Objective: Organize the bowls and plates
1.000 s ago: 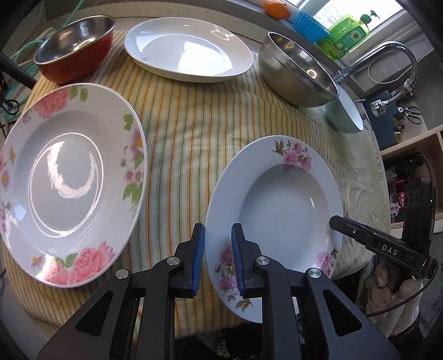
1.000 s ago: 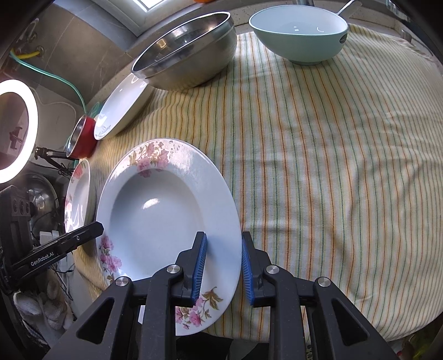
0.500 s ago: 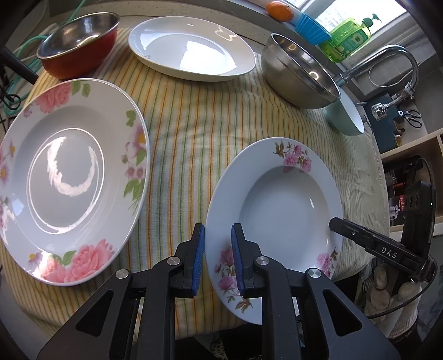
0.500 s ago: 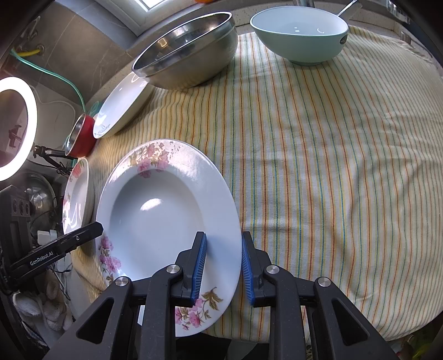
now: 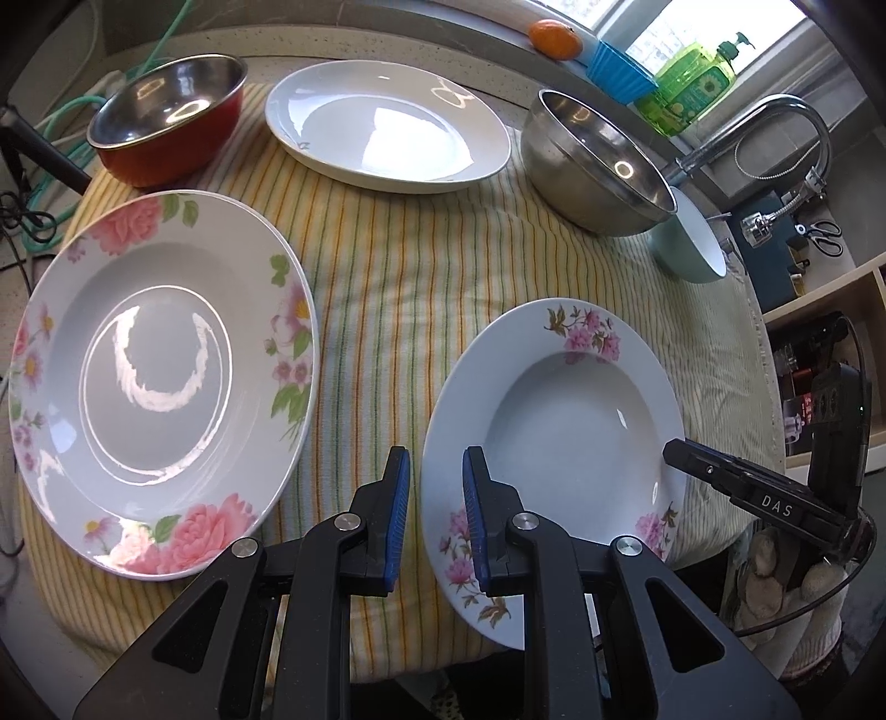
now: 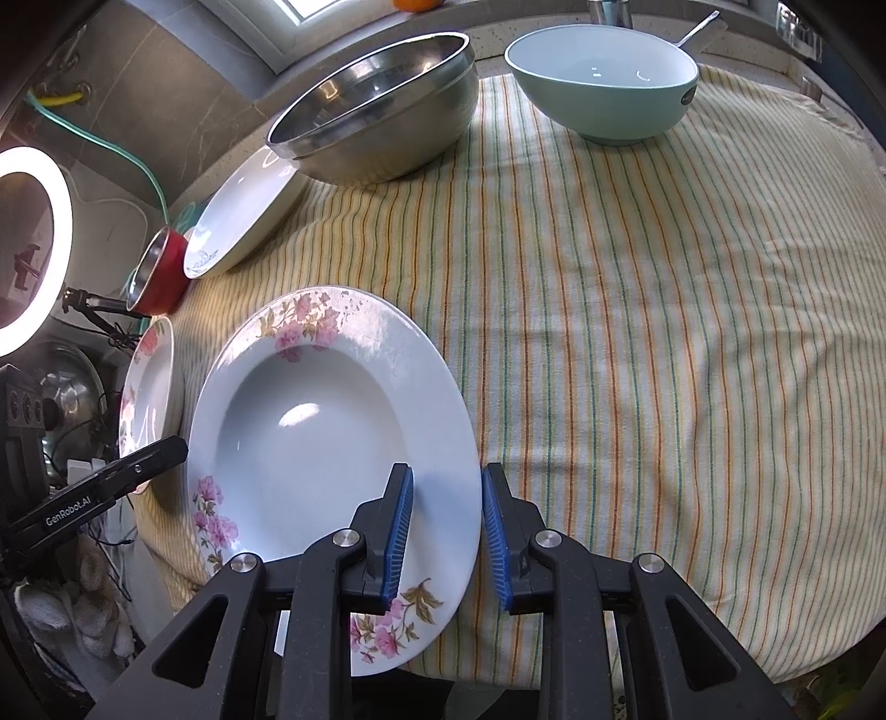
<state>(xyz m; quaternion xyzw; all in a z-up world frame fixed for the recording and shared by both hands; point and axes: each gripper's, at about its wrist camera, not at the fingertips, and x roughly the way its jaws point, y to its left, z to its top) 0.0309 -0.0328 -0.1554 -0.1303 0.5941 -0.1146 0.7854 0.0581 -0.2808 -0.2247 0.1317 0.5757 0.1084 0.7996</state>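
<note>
Down near the front edge of the striped cloth (image 5: 421, 288) sits the deep floral plate (image 5: 570, 421), upright with its well facing up; being round, it has no long axis, though its flower sprays mark the far rim and the near rim, and the near rim overhangs the table edge. The left gripper (image 5: 436, 498) straddles this plate's left rim, one blue pad outside over the cloth, the other over the rim; its jaws stand narrowly apart, and I cannot tell whether the pads press on the rim. The right gripper (image 6: 447, 523) straddles the opposite rim of the same plate (image 6: 326, 443), left pad over the well, right pad over the cloth, with a clear gap between pads and china, so it is not clamped.

To the left lies the large rose plate (image 5: 160, 382), flat and apart from the deep one. Behind it stands the red bowl (image 5: 166, 127), next the plain white plate (image 5: 387, 122), then the steel bowl (image 5: 592, 166), tilted toward the camera, and the pale green bowl (image 6: 603, 83) at the far right. On the sill rest an orange (image 5: 555, 37), a blue cup (image 5: 617, 69) and a green soap bottle (image 5: 692, 83).
</note>
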